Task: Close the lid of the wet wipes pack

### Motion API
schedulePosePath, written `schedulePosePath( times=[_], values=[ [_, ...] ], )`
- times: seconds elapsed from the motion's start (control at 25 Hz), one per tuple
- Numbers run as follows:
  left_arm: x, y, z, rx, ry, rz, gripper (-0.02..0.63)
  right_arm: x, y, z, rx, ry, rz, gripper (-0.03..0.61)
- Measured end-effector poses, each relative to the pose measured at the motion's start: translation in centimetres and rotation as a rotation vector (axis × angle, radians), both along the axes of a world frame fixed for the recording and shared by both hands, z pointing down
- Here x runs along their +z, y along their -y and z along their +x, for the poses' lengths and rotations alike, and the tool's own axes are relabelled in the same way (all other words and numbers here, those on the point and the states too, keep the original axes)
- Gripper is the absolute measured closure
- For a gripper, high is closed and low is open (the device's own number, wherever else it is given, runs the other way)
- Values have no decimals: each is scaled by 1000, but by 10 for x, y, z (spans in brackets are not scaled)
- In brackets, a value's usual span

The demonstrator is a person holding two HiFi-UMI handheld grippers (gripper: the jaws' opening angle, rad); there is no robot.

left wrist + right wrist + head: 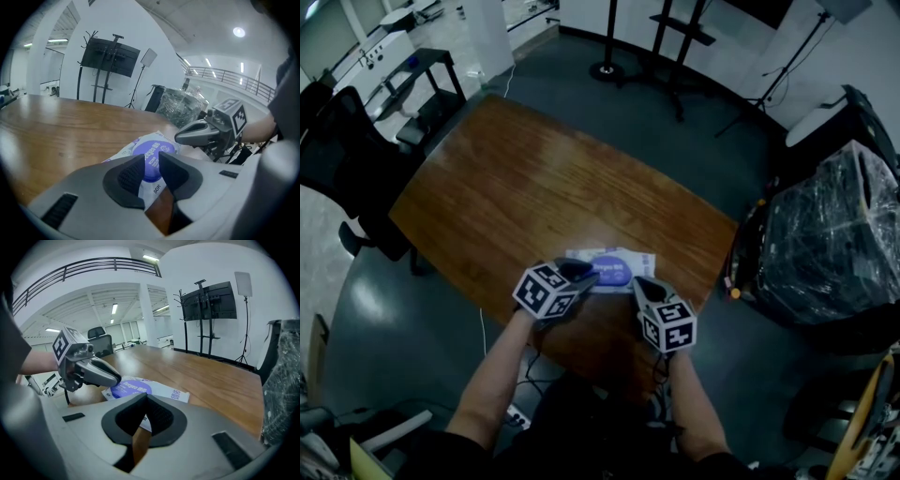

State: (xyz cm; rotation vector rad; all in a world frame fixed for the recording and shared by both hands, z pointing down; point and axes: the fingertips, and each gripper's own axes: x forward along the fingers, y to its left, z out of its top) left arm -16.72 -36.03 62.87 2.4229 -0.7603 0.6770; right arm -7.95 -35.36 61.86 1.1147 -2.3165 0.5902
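The wet wipes pack (623, 259) lies flat near the front edge of the wooden table (525, 187), white with a round purple lid (151, 151) that lies flat on top. My left gripper (581, 274) hovers over the pack's left end; in the left gripper view its jaws (151, 163) stand apart with the purple lid showing in the gap, and nothing is pressed between them. My right gripper (641, 284) sits just off the pack's right end, its tips (145, 398) meeting with nothing between them. The pack (140, 388) shows beyond them, with the left gripper (112, 378) above the lid.
The table's front edge runs just below the pack. A plastic-wrapped bulky object (830, 234) stands to the right of the table, and an office chair (342, 141) to its left. A screen on a stand (110, 57) is beyond the far edge.
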Motion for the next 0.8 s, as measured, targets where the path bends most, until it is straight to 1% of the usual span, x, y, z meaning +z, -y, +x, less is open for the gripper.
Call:
schedulePosePath(
  times=[0.2, 0.32, 0.44, 0.56, 0.68, 0.76, 0.8],
  values=[
    [12, -1, 1, -17, 52, 9, 515, -1, 0, -12, -28, 10, 12, 569],
    [13, 0, 0, -29, 76, 16, 531, 4, 0, -18, -41, 10, 3, 569],
    [16, 1, 0, -39, 100, 16, 532, 9, 1, -23, -55, 3, -11, 569],
    [20, 3, -3, -59, 122, 27, 556, 13, 2, -26, -70, -8, -21, 569],
    [22, 4, -5, -78, 128, 36, 573, 18, 1, -28, -79, -26, -31, 569],
    [24, 5, -7, -92, 138, 46, 605, 22, 1, -28, -80, -38, -40, 569],
    [25, 6, -9, -96, 143, 51, 609, 24, 1, -29, -80, -43, -43, 569]
  ],
)
